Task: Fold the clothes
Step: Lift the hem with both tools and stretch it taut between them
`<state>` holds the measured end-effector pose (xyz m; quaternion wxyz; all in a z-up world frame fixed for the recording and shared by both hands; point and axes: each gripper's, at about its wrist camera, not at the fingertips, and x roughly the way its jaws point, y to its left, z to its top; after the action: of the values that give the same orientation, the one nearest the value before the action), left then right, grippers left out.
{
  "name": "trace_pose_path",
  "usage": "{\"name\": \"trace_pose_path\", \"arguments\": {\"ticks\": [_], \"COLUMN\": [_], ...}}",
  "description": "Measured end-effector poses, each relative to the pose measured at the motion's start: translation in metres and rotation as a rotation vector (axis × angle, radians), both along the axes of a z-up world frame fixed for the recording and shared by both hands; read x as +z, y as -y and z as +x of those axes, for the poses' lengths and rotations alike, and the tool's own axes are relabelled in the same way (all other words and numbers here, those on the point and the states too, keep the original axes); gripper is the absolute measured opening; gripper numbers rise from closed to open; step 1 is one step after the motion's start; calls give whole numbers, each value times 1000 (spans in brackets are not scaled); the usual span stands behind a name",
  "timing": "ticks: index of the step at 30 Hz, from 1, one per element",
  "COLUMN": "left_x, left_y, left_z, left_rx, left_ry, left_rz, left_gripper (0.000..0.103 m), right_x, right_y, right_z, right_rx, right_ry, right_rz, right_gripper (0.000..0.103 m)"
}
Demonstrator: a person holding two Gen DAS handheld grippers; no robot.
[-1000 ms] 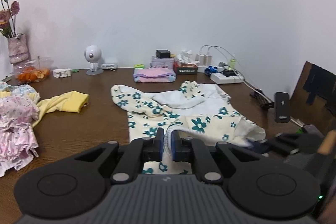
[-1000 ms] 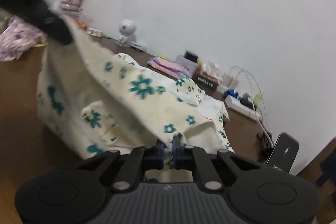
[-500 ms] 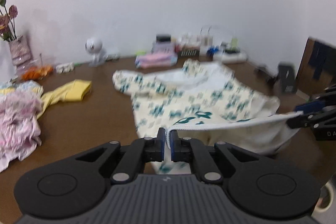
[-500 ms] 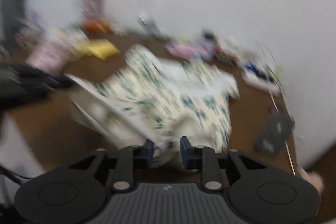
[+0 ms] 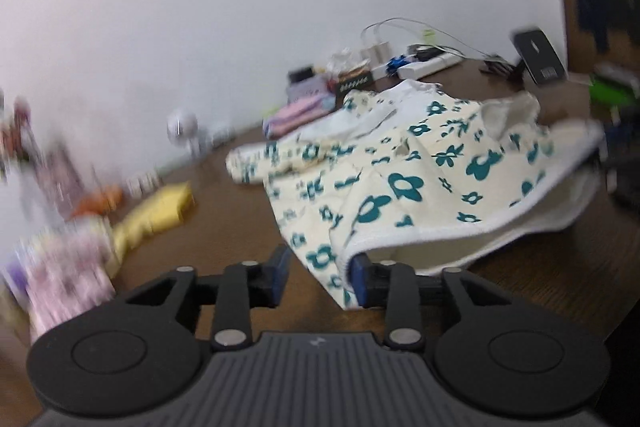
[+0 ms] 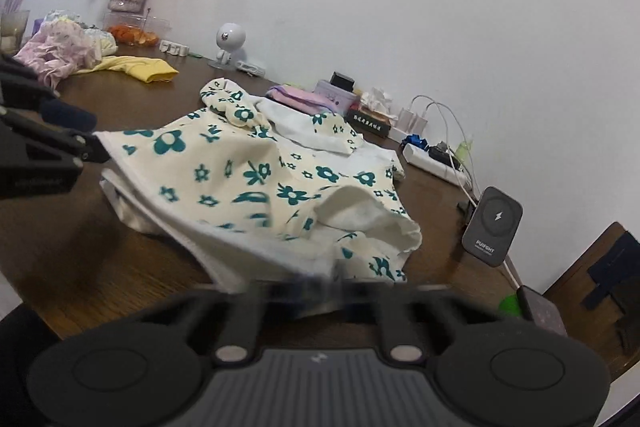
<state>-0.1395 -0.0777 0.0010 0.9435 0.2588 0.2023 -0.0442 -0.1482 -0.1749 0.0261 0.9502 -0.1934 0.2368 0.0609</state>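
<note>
1 floral garment [image 6: 256, 183] lies half-folded on the table [image 6: 72, 251]; left tool [image 5: 318, 275] spread, hem loose; right tool [image 6: 320, 291] too blurred to tell. Several clothes [image 6: 60, 51] wait.

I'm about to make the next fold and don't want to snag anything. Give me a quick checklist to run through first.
1. Left gripper free of the cloth: ok. Its jaws are apart, and the hem only touches one finger.
2. Right gripper free of the cloth: cannot tell. Its fingertips are blurred.
3. Floral garment lying flat on the table: not ok. It is bunched, with the near edge raised.
4. Yellow garment clear of the floral one: ok, they lie apart.
5. Charger stand clear of the cloth: ok, there is a gap.
</note>
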Motion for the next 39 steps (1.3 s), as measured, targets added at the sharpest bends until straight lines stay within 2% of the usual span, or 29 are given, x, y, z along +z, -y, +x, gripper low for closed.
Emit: {"name": "trace_pose_path", "arguments": {"ticks": [4,5,7,8,9,10,11,13,15,17,19,20,25,28,29,31,33,35,36,37,39], "left_x": [-20,-26,-32,-35,-38,-36,-28,-8,11,21,25,26,26,25,25,30,36,46,47,49,51], "left_y": [33,39,47,51,55,56,54,42,24,12,3,-1,-18,-22,-23,-25,-28,-38,-41,-43,-49], "left_z": [-12,-17,-22,-24,-25,-24,-18,-2,13,21,25,28,31,25,23,18,12,8,7,6,3], "left_rx": [-132,-175,-233,-259,-285,-295,-280,-215,-108,-38,14,36,85,88,85,80,76,75,78,81,87], "left_ry": [114,150,190,206,221,221,196,128,65,23,-8,-22,-71,-85,-84,-71,-55,-37,-37,-37,-36], "left_rz": [356,425,497,525,554,542,470,292,121,3,-62,-87,-137,-169,-181,-205,-249,-348,-362,-377,-406], "left_gripper": [44,47,48,44,20,5,3,3,3,3,3,3,3,3,3,3,3,2,2,2,2], "right_x": [18,22,29,33,37,38,39,34,21,7,-1,-6,-9,-10,-8,0,10,21,26,29,30], "right_y": [6,6,6,6,5,5,4,8,12,16,13,11,1,0,2,9,15,19,21,25,34], "right_z": [-7,-8,-11,-13,-14,-15,-17,-15,-10,-5,-6,-7,-13,-18,-19,-20,-20,-21,-23,-25,-23], "right_rx": [5,10,22,28,34,44,55,41,1,-29,-15,-7,13,13,9,4,-8,-29,-43,-57,-77], "right_ry": [58,67,83,92,100,102,104,90,42,0,-17,-26,0,38,51,60,76,122,155,186,214], "right_rz": [7,7,8,8,9,8,8,6,-22,-58,-73,-80,-128,-171,-172,-121,-62,-16,22,83,218], "right_gripper": [5,5,5,5,5,5,5,5,6,9,16,21,24,30,22,4,4,5,5,5,14]}}
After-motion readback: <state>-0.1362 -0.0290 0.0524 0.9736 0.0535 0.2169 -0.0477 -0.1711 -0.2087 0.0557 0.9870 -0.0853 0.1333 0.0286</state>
